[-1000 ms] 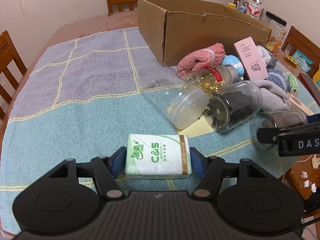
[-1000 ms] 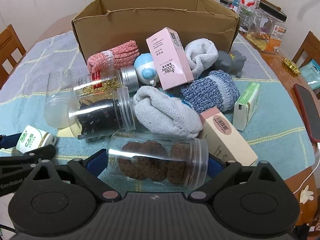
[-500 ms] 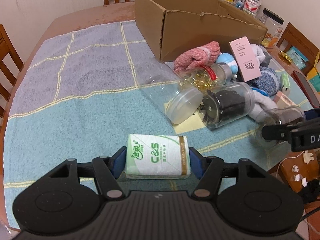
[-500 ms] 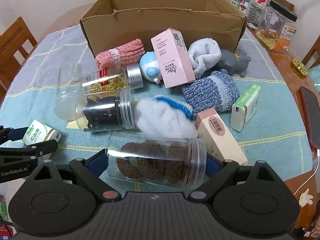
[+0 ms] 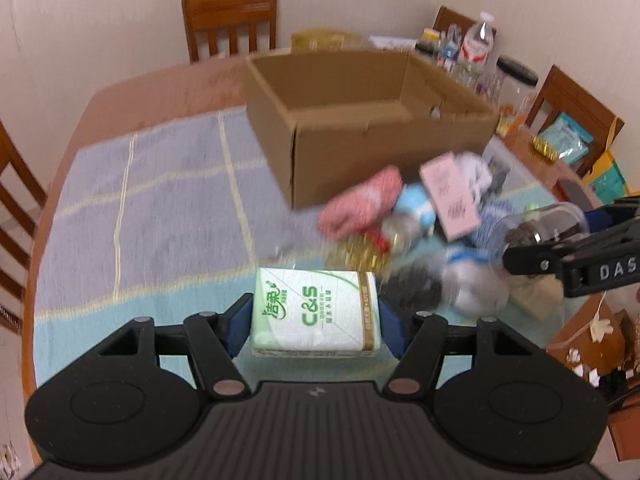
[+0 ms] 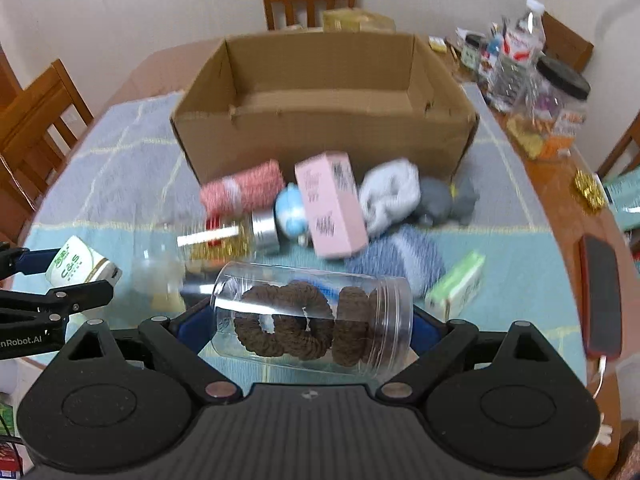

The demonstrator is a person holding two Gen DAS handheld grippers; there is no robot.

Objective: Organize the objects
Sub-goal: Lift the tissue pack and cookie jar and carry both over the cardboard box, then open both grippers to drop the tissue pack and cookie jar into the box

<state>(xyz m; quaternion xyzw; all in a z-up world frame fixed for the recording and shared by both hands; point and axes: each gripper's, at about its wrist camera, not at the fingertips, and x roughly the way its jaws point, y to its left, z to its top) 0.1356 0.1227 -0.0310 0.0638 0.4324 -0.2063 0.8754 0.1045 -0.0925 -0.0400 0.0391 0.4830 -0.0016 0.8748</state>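
Left tool (image 5: pixel 316 322) pinches tissue pack (image 5: pixel 314 312), right tool (image 6: pixel 312 320) clamps jar (image 6: pixel 312 316) (clutter fronts cardboard box (image 6: pixel 320 136)).

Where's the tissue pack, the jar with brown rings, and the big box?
tissue pack (image 5: pixel 316 312), left wrist view, its printed front.
jar (image 6: pixel 312 322), right wrist view, its clear side.
cardboard box (image 6: pixel 320 148), right wrist view, its near wall.

Home dining room: round wooden table (image 5: pixel 152 92) under a checked cloth (image 5: pixel 152 200), wooden slat-back chairs (image 5: pixel 230 20) set around it against plain walls, household clutter of water bottle (image 6: pixel 524 36), snack jar (image 6: pixel 560 96) and cardboard box (image 6: pixel 320 120) on top
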